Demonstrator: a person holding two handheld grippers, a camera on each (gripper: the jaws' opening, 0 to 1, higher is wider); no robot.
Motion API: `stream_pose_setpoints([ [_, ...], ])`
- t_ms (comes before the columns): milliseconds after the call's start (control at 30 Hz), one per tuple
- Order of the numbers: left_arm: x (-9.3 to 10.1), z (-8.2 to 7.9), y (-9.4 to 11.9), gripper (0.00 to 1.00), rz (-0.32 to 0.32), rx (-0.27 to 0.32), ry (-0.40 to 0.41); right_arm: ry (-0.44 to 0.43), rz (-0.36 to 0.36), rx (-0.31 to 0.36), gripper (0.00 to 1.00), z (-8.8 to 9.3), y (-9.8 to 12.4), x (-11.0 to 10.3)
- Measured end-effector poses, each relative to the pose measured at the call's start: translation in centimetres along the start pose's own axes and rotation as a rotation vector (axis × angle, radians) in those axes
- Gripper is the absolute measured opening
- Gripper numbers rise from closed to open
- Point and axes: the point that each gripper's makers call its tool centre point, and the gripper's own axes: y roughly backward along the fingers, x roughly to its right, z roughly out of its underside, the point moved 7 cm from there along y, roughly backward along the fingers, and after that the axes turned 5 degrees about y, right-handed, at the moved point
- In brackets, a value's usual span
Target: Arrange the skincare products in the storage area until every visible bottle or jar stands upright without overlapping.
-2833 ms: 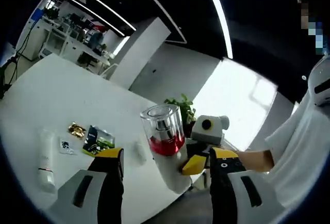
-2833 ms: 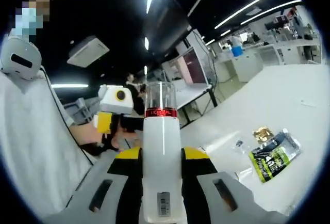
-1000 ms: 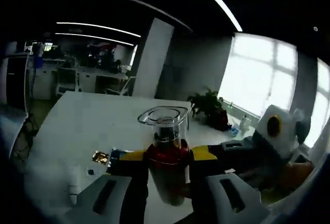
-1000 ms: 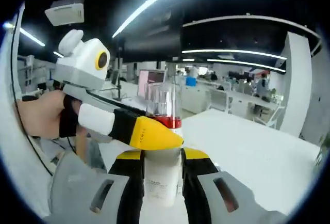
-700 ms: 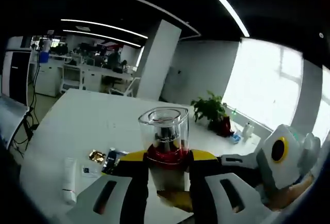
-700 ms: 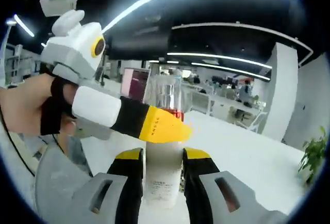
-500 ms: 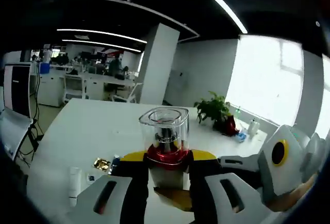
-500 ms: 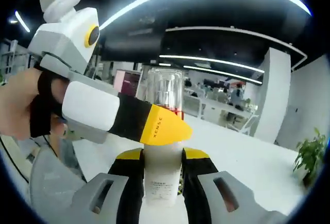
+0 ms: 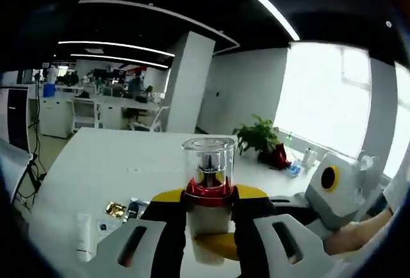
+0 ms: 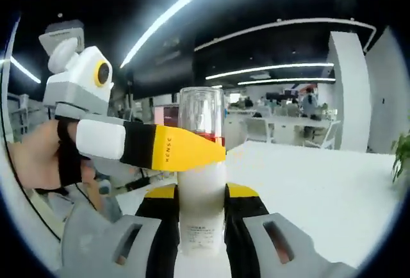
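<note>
White pump bottle [image 10: 202,188] pinched by both claws: right claw [image 10: 202,217] on body, left claw [image 9: 209,204] at collar (midair). Release unevenly, you drop it onto surface [image 9: 96,163].

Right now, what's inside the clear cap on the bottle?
Inside the clear cap a dark pump nozzle stands above the red collar. Below that, the white bottle is clamped by both claws, left claw and right claw, which hide its sides.
</note>
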Motion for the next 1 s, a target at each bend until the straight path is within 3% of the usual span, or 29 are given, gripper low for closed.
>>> stream_pose_setpoints([
  [200, 1.2, -0.2, -0.7, 0.23, 0.086, 0.002, 0.015, -0.052, -0.078, 0.049, 0.24, 0.1, 1.6, 1.9],
  [333, 2.4, -0.1, -1.1, 0.25, 0.171, 0.018, 0.029, -0.088, -0.178, 0.086, 0.24, -0.1, 2.8, 2.2],
  [567, 3.4, 0.0, -1.4, 0.27, 0.260, 0.011, -0.016, -0.166, -0.309, 0.127, 0.24, 0.1, 3.9, 3.1],
  [667, 3.4, -0.4, -1.4, 0.28, 0.358, -0.008, 0.028, -0.217, -0.400, 0.151, 0.24, -0.2, 4.2, 3.4],
  [867, 4.0, -1.2, -1.0, 0.28, 0.492, -0.038, -0.001, -0.260, -0.541, 0.183, 0.24, -1.1, 4.6, 3.3],
  [1000, 3.8, -1.9, -1.2, 0.27, 0.555, -0.035, -0.008, -0.297, -0.575, 0.211, 0.24, -1.6, 4.5, 3.3],
])
